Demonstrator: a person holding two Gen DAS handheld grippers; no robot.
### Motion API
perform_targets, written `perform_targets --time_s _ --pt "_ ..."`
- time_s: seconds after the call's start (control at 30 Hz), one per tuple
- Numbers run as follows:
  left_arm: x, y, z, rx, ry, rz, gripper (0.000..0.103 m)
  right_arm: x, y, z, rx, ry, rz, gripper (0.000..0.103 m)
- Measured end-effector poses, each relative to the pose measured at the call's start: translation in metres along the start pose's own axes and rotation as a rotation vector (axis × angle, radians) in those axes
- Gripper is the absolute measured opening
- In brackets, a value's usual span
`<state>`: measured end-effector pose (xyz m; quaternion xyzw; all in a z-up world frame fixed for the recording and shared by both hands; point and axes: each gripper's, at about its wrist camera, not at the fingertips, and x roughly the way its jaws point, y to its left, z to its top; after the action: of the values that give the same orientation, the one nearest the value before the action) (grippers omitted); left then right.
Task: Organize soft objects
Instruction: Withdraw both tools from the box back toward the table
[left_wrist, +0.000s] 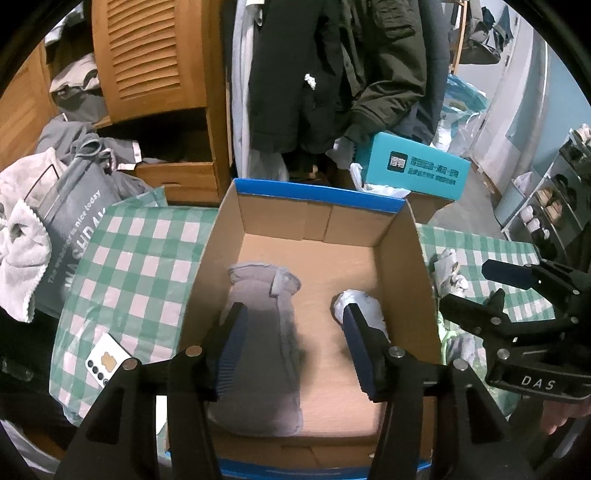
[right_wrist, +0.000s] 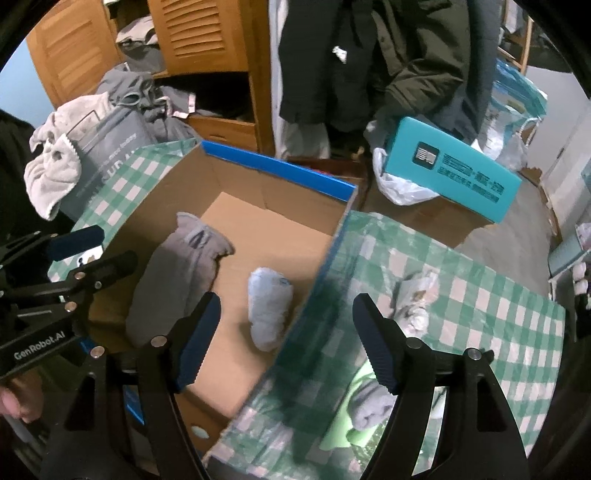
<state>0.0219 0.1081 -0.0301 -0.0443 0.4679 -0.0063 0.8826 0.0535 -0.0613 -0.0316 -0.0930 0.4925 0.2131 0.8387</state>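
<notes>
Below, a grey sock (left_wrist: 258, 332) lies in the box (left_wrist: 406, 251), under spread, empty left tongs (left_wrist: 291, 343).

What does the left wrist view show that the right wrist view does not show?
Only the left wrist view shows the white phone on the checked cloth. Only the right wrist view shows a grey sock outside the box on a green patch. Both show the cardboard box with the grey sock pair and the white bundle inside, and both open grippers.
</notes>
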Motion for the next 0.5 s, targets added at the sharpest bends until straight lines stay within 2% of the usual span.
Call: perform_targets --time_s 0.23,0.3,0.5 --pt "-0.001 -0.018 0.003 0.027 -0.002 -0.011 0.059 -0.008 -0.023 -0.008 0.037 -0.008 -0.020 0.075" --pt "-0.002 -0.024 0.003 0.038 -0.002 -0.014 0.062 -0.010 -0.030 -0.012 0.045 -0.009 -0.027 0.076" --pt "0.000 -0.047 0.004 0.079 0.007 -0.031 0.063 -0.014 -0.052 -0.023 0.080 -0.010 -0.044 0.077"
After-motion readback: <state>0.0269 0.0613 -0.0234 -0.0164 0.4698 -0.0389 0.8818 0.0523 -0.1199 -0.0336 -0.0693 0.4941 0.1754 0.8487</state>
